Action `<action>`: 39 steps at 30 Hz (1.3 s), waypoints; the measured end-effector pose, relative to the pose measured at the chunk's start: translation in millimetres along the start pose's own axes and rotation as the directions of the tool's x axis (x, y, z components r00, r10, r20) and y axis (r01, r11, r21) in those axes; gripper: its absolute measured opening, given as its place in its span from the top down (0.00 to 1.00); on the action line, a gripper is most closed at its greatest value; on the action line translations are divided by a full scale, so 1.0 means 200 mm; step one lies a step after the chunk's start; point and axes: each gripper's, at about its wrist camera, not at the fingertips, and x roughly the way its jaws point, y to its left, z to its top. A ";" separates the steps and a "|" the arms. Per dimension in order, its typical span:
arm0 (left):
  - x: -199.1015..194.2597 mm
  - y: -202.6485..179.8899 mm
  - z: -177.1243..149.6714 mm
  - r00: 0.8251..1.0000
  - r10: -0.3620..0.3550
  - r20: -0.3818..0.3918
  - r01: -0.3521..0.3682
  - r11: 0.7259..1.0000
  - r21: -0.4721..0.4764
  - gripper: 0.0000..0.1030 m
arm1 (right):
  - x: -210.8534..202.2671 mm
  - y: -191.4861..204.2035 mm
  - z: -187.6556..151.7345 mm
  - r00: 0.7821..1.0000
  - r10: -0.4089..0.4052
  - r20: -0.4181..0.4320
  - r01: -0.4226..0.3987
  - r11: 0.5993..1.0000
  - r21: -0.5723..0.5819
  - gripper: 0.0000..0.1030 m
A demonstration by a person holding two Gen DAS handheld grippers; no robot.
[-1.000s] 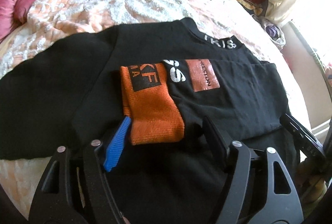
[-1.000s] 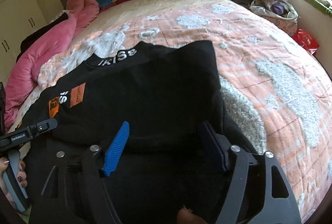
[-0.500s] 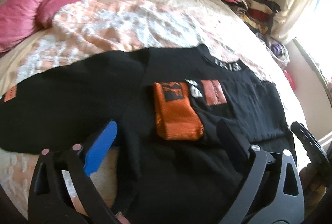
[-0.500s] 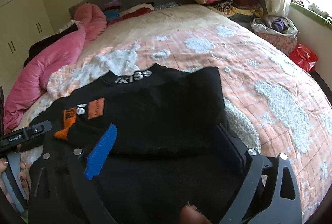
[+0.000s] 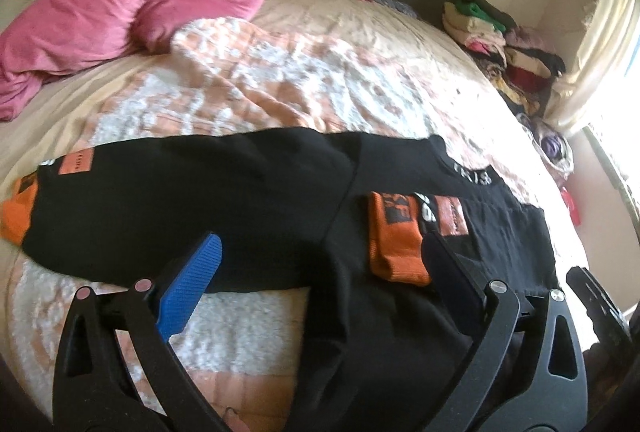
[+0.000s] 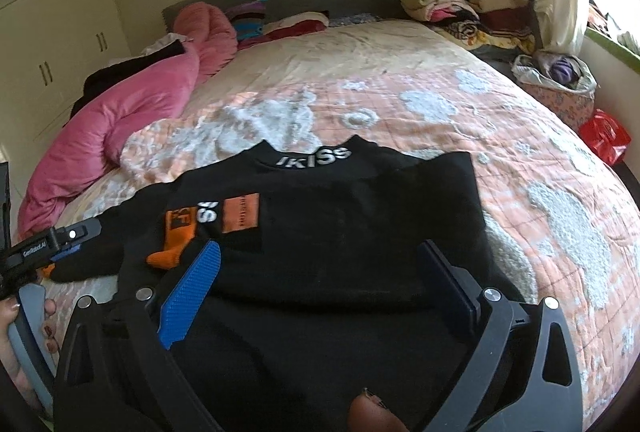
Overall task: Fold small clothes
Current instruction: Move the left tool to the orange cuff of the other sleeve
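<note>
A black sweatshirt (image 5: 240,200) lies flat on the bed, its collar with white letters (image 6: 316,158) at the far side. One sleeve is folded across the chest and ends in an orange cuff (image 5: 394,248), seen as the orange cuff (image 6: 176,236) in the right wrist view. The other sleeve stretches out left to a second orange cuff (image 5: 18,216). My left gripper (image 5: 320,244) hangs open above the near hem, nothing between its fingers. My right gripper (image 6: 320,248) is open over the folded right half, also empty. The left gripper (image 6: 60,244) shows at the left edge there.
A peach-and-white bedspread (image 6: 540,172) covers the bed. A pink duvet (image 5: 140,4) is bunched at the far left. Stacks of folded clothes (image 6: 468,4) sit at the far right corner, with a basket (image 6: 556,88) and a red bag (image 6: 604,136) beside the bed.
Both grippers opened wider, rose and drew back from the sweatshirt. The left wrist view swung left, so the outstretched sleeve and its cuff now show.
</note>
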 end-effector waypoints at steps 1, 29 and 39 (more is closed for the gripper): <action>-0.01 0.02 0.00 1.000 0.009 0.011 -0.009 1.000 -0.012 0.09 | 0.00 0.02 0.00 1.000 0.005 0.001 -0.005 1.000 -0.008 0.05; -0.19 0.48 0.06 0.918 0.374 0.132 -0.332 0.906 -0.261 0.09 | 0.07 0.66 0.10 0.983 0.182 0.002 -0.176 0.951 -0.254 0.05; -0.20 0.68 0.04 0.879 0.468 0.085 -0.404 0.828 -0.389 0.09 | 0.11 0.89 0.10 0.968 0.252 -0.020 -0.243 0.907 -0.343 0.05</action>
